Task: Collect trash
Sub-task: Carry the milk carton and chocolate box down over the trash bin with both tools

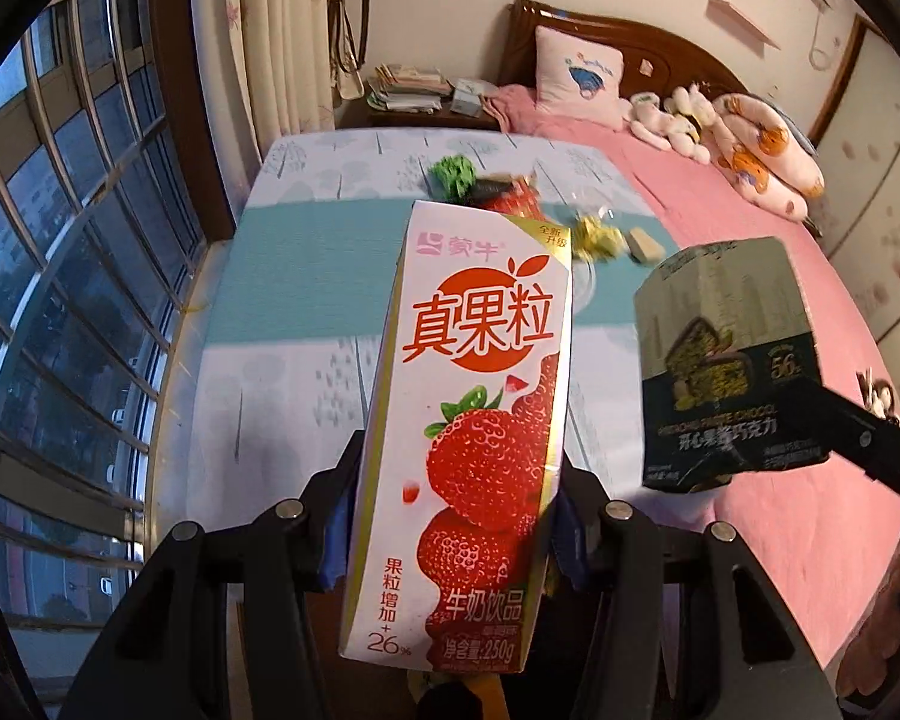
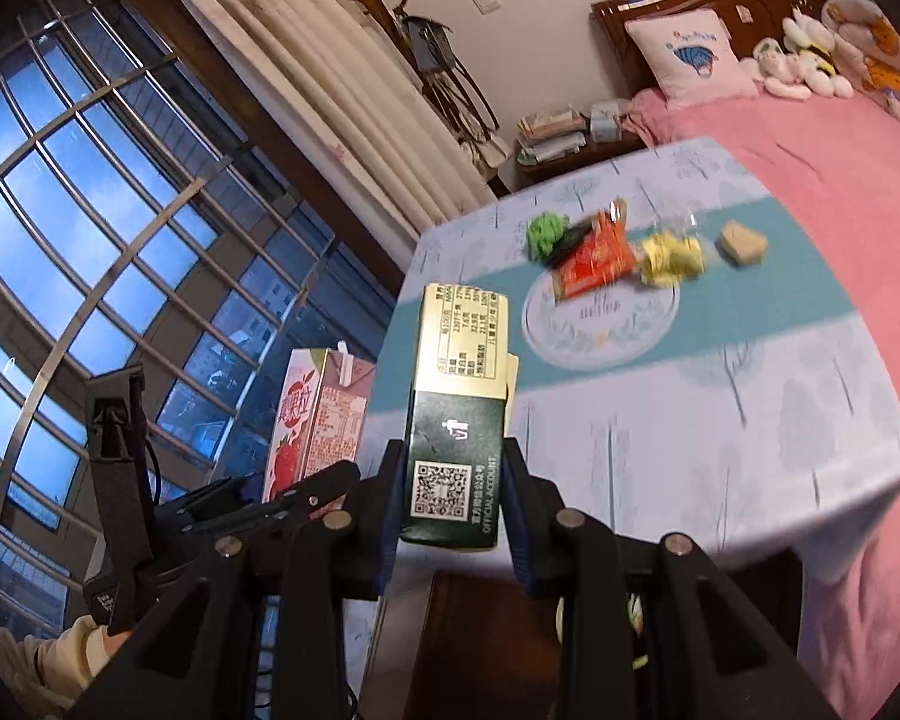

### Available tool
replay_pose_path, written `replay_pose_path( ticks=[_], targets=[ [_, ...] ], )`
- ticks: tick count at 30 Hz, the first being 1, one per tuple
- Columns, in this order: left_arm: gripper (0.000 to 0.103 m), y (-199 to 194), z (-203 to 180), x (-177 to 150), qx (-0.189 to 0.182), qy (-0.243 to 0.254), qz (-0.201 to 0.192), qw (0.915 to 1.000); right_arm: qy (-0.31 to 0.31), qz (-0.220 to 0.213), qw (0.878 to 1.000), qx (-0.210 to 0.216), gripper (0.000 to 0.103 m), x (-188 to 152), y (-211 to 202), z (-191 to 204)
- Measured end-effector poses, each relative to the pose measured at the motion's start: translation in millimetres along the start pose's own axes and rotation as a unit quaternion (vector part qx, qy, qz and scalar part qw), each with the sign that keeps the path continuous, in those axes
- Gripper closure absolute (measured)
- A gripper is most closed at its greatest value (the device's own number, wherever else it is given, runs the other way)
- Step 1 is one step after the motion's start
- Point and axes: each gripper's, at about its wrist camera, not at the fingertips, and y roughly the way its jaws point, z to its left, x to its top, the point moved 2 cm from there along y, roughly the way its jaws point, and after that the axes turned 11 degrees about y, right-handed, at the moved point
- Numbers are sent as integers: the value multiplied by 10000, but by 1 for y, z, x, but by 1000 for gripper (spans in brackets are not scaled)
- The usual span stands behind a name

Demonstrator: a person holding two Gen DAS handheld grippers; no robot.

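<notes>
My left gripper (image 1: 450, 516) is shut on a pink-and-white strawberry milk carton (image 1: 468, 432), held upright above the bed. My right gripper (image 2: 453, 498) is shut on a dark green chocolate box (image 2: 456, 420) with a QR code and a gold end. That box (image 1: 732, 360) also shows at the right of the left wrist view, and the carton (image 2: 318, 420) shows left of the box in the right wrist view. On the blue-and-white cloth (image 2: 690, 420) lie a green wad (image 2: 546, 234), a red wrapper (image 2: 594, 261), a yellow wrapper (image 2: 672, 258) and a tan block (image 2: 743, 243).
A round white plate (image 2: 600, 330) lies under the wrappers. The pink bed (image 2: 840, 192) holds a pillow (image 2: 684, 57) and plush toys (image 2: 804, 66) by the wooden headboard. A barred window (image 2: 90, 210) and curtains (image 2: 330, 78) stand at left; a cluttered nightstand (image 2: 558, 138) is behind.
</notes>
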Motion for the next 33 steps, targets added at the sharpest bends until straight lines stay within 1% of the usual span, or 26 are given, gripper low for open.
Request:
replay_pose_path(
  ticks=[5, 11, 17, 22, 25, 30, 33],
  targets=[
    [52, -3, -13, -33, -20, 52, 219, 9997, 124, 386, 9990, -200, 74, -37, -2, -13],
    [52, 10, -26, -68, 35, -30, 421, 9991, 166, 812, 9959, -358, 74, -68, 5, -37],
    [52, 42, -41, -114, 102, -459, 706, 9964, 206, 1243, 9911, -433, 74, -102, 26, -77],
    [51, 82, -56, -157, 162, -756, 984, 9921, 161, 1550, 9863, -545, 74, -130, 52, -115],
    [51, 116, -63, -182, 185, -829, 1163, 9896, 133, 1703, 9832, -649, 74, -150, 75, -142],
    [51, 186, -67, -223, 293, -791, 1449, 9859, 305, 1933, 9771, -834, 74, -182, 128, -192],
    [51, 230, -66, -243, 269, -838, 1611, 9830, 389, 2012, 9744, -921, 74, -199, 164, -220]
  ],
)
